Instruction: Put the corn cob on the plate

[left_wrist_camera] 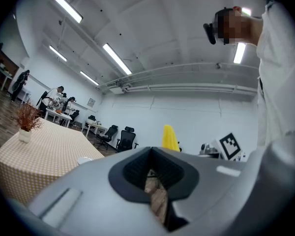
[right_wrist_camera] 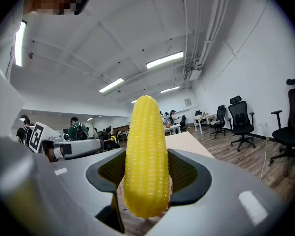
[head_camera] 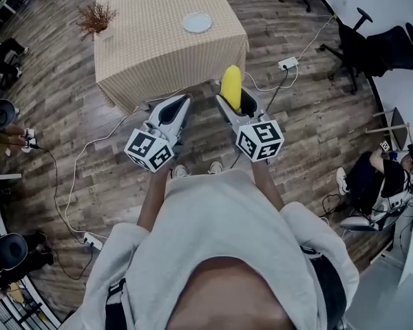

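Note:
A yellow corn cob (head_camera: 230, 84) stands upright between the jaws of my right gripper (head_camera: 235, 108), which is shut on it; in the right gripper view the corn cob (right_wrist_camera: 146, 156) fills the middle, pressed by both dark pads. A small white plate (head_camera: 197, 23) lies on the checked tablecloth of the table (head_camera: 158, 47) ahead, well beyond both grippers. My left gripper (head_camera: 175, 108) is held beside the right one, its jaws together with nothing between them. The left gripper view shows the left gripper (left_wrist_camera: 155, 181), the corn cob's tip (left_wrist_camera: 170, 138) and the plate (left_wrist_camera: 84, 160).
A vase of dried flowers (head_camera: 96, 19) stands at the table's left corner. Cables and a power strip (head_camera: 288, 63) lie on the wooden floor to the table's right. Office chairs (head_camera: 372, 47) stand at the right, and a person (head_camera: 385, 177) sits low there.

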`<state>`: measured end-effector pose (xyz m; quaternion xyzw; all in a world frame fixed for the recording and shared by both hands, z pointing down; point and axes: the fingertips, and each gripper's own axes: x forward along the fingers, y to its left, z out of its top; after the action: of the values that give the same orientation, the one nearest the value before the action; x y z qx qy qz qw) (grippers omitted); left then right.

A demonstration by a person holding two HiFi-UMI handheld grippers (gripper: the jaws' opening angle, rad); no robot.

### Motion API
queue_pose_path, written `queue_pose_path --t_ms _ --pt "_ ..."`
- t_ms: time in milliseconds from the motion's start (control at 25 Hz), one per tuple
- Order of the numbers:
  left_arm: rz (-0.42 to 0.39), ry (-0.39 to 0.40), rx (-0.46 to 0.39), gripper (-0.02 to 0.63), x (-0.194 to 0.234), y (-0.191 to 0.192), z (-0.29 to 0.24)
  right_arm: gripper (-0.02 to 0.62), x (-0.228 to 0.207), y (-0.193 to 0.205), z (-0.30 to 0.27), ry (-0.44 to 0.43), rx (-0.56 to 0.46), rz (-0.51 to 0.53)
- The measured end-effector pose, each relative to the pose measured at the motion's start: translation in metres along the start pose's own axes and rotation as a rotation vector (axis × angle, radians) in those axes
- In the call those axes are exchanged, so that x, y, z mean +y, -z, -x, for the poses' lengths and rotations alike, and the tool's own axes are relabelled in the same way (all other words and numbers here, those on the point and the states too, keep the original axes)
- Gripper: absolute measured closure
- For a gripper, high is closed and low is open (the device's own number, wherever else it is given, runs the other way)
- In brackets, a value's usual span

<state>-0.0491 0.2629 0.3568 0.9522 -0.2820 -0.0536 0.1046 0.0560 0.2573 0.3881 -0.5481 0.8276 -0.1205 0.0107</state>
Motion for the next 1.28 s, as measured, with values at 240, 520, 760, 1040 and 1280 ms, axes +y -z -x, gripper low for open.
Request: queue_pose_path --t_ms 240,520,760,1040,1280 --pt "-0.001 -0.034 -0.005 0.597 -0.008 0.006 -0.018 0.337 -0.025 -0.004 0.009 -0.019 -0.009 -0.011" --pt "0.01 -0.097 -0.003 0.598 0.004 0.016 -0.017 0.337 -0.042 -0.001 0.008 -0.036 -0.003 -0.018" --pt "0.024 -0.108 -0.007 0.597 0.022 0.019 -0.027 0.337 -0.05 0.002 -0.012 -0.04 0.004 -0.019" --pt "0.041 -0.052 -0.006 0.598 0.064 0.021 -0.073 0.337 -0.071 -0.004 -0.058 -0.026 -0.002 -0.005" --pt "0.067 -0.019 0.0 0.597 0.12 0.015 -0.119 0.337 -0.102 -0.01 -0.113 0.012 0.016 -0.015"
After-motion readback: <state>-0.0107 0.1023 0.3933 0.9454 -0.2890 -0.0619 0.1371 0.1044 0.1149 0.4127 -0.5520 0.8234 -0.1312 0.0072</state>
